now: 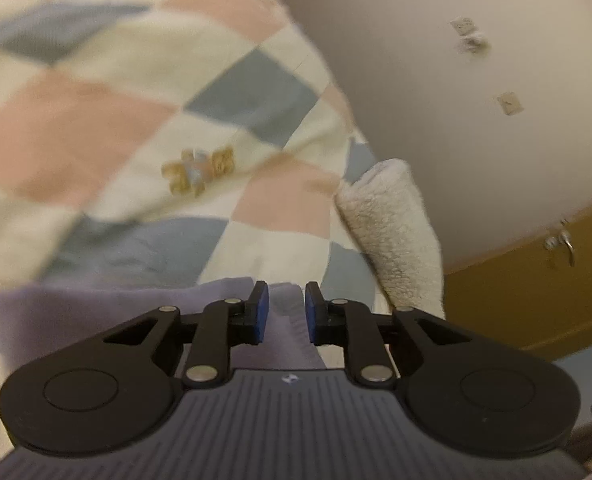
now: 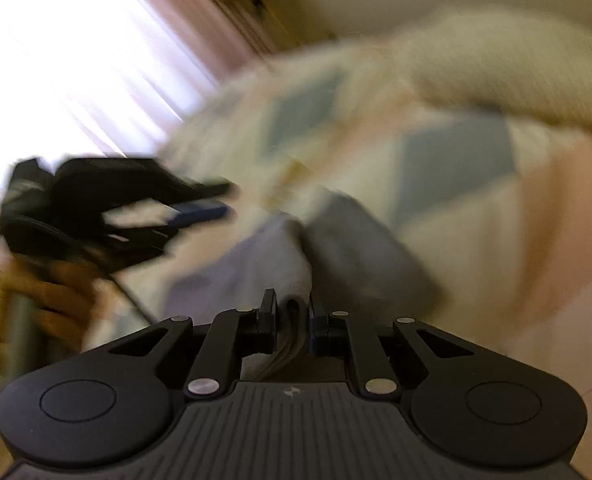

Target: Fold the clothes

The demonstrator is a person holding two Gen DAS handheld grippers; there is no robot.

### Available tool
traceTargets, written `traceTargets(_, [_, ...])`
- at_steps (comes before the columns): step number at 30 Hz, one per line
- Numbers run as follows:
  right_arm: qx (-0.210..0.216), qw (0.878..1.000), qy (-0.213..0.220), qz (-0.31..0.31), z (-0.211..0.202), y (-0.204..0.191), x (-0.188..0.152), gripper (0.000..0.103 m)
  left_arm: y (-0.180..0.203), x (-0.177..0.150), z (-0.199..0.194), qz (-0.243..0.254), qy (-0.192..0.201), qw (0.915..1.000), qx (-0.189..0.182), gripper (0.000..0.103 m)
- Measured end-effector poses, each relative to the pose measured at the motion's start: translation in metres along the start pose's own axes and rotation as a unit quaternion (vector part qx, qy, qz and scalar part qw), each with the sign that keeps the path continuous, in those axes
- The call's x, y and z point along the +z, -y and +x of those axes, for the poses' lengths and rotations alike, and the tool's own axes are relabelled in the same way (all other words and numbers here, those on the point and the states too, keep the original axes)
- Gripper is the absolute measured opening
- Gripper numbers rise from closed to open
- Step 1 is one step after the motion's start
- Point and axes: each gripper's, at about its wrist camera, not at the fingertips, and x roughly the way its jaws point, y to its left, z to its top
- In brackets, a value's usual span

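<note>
Left tool (image 1: 286,312): blue pads nearly together, pinching a fold of the lavender garment (image 1: 95,312), which lies across the checkered quilt (image 1: 95,120) on the bed. Right tool (image 2: 291,322): likewise narrowed, clamping bunched layers of the same garment's edge. A rolled cream fleece blanket (image 1: 392,232) rests at the quilt's edge, near the wall (image 1: 436,60). Right view heavily blurred.

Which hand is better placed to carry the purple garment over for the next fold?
Right, probably. The right gripper visibly pinches a bunched edge of the purple garment between its pads. The left gripper has cloth at its pads, but a gap shows there, so its grip is unclear.
</note>
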Motion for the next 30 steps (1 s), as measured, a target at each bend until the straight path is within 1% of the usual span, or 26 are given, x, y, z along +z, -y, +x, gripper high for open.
traceTargets(1, [-0.004,1.0,-0.023,0.012,0.01,0.016,0.001,0.014,0.0,-0.004,0.007,-0.01,0.001,0.9999,0.004,0.014])
traceTargets(2, [0.011,0.999,-0.042,0.024,0.016,0.027,0.002,0.015,-0.001,-0.009,-0.002,-0.011,0.013,0.9997,0.017,0.014])
traceTargets(3, [0.023,0.998,-0.054,0.03,0.018,0.033,0.002,0.019,-0.002,-0.014,-0.011,-0.012,0.025,0.9992,0.029,0.014])
traceTargets(4, [0.035,0.997,-0.059,0.03,0.017,0.034,0.003,0.03,-0.003,-0.019,-0.02,-0.013,0.036,0.9984,0.043,0.014])
traceTargets(5, [0.046,0.997,-0.06,0.028,0.015,0.035,0.006,0.033,-0.004,-0.024,-0.031,-0.007,0.045,0.9968,0.065,0.014])
traceTargets(7, [0.07,0.996,-0.049,0.026,0.008,0.034,0.014,0.034,-0.007,-0.034,-0.054,0.003,0.063,0.9919,0.11,0.014])
traceTargets(8, [0.087,0.995,-0.044,0.025,0.007,0.032,0.019,0.035,-0.01,-0.04,-0.062,0.002,0.065,0.99,0.125,0.014])
traceTargets(9, [0.101,0.994,-0.047,0.02,0.008,0.031,0.024,0.04,-0.012,-0.047,-0.069,0.002,0.066,0.9879,0.14,0.014])
traceTargets(10, [0.105,0.993,-0.057,0.007,0.013,0.028,0.027,0.041,-0.013,-0.053,-0.072,0.001,0.066,0.9867,0.149,0.014])
traceTargets(12, [0.105,0.992,-0.06,-0.02,0.023,0.023,0.034,0.041,-0.015,-0.065,-0.076,-0.001,0.066,0.9839,0.166,0.014])
traceTargets(14, [0.112,0.991,-0.065,-0.035,0.031,0.02,0.043,0.041,-0.016,-0.074,-0.076,-0.006,0.071,0.9824,0.172,0.014])
traceTargets(17, [0.111,0.988,-0.093,-0.054,0.061,0.018,0.055,0.042,-0.019,-0.081,-0.077,-0.006,0.079,0.9801,0.182,0.016])
traceTargets(18, [0.109,0.986,-0.115,-0.05,0.073,0.022,0.056,0.042,-0.021,-0.082,-0.075,-0.004,0.08,0.9791,0.187,0.016])
traceTargets(20, [0.112,0.982,-0.148,-0.02,0.088,0.028,0.055,0.025,-0.024,-0.083,-0.074,0.002,0.081,0.977,0.197,0.016])
traceTargets(21, [0.123,0.981,-0.151,-0.01,0.089,0.031,0.055,0.016,-0.023,-0.084,-0.073,0.004,0.08,0.976,0.203,0.016])
traceTargets(22, [0.131,0.981,-0.139,-0.015,0.083,0.03,0.057,0.014,-0.022,-0.084,-0.072,0.007,0.079,0.975,0.208,0.016])
traceTargets(23, [0.139,0.982,-0.127,-0.02,0.077,0.029,0.059,0.013,-0.021,-0.085,-0.071,0.009,0.077,0.9741,0.212,0.016])
traceTargets(26, [0.139,0.984,-0.081,-0.08,0.054,0.02,0.072,0.013,-0.009,-0.086,-0.068,0.027,0.079,0.9772,0.195,0.018])
traceTargets(28, [0.135,0.983,-0.07,-0.104,0.047,0.018,0.079,0.013,-0.001,-0.089,-0.061,0.033,0.077,0.9796,0.182,0.025])
traceTargets(30, [0.111,0.984,-0.069,-0.122,0.045,0.024,0.081,0.013,0.002,-0.093,-0.05,0.03,0.071,0.982,0.172,0.026])
